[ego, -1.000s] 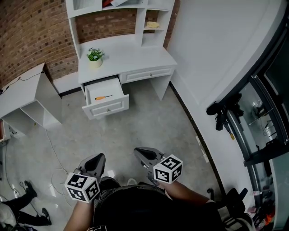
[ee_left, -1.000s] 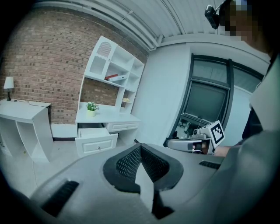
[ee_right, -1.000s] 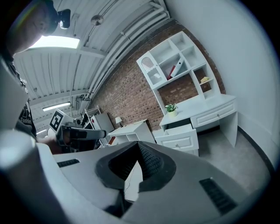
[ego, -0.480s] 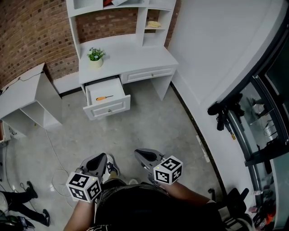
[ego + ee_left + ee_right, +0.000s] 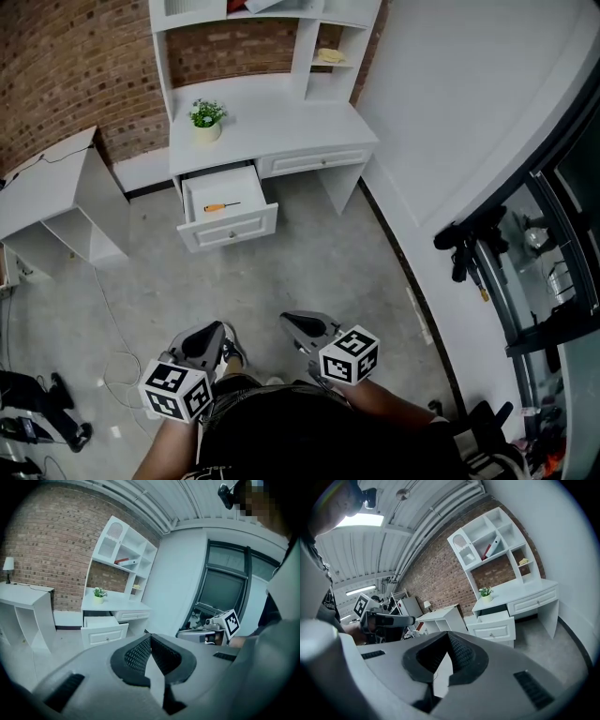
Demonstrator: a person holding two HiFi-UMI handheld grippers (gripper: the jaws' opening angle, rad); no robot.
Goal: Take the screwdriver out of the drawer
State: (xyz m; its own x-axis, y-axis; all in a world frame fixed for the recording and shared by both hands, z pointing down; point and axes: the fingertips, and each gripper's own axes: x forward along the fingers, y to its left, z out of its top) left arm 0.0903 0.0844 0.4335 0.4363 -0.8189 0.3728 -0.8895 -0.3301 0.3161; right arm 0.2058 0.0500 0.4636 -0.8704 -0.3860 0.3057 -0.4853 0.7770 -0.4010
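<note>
An orange-handled screwdriver lies inside the open left drawer of the white desk, far ahead of me in the head view. The same drawer shows pulled out in the left gripper view and again as drawer in the right gripper view. My left gripper and right gripper are held low near my body, well short of the desk. Both have their jaws closed together with nothing between them.
A small potted plant stands on the desk under a white hutch. A low white side table sits to the left, with a white cable on the floor. A white wall runs along the right.
The view has shifted slightly toward the desk, which now sits a little further right in the head view. Both grippers stay shut near my body.
</note>
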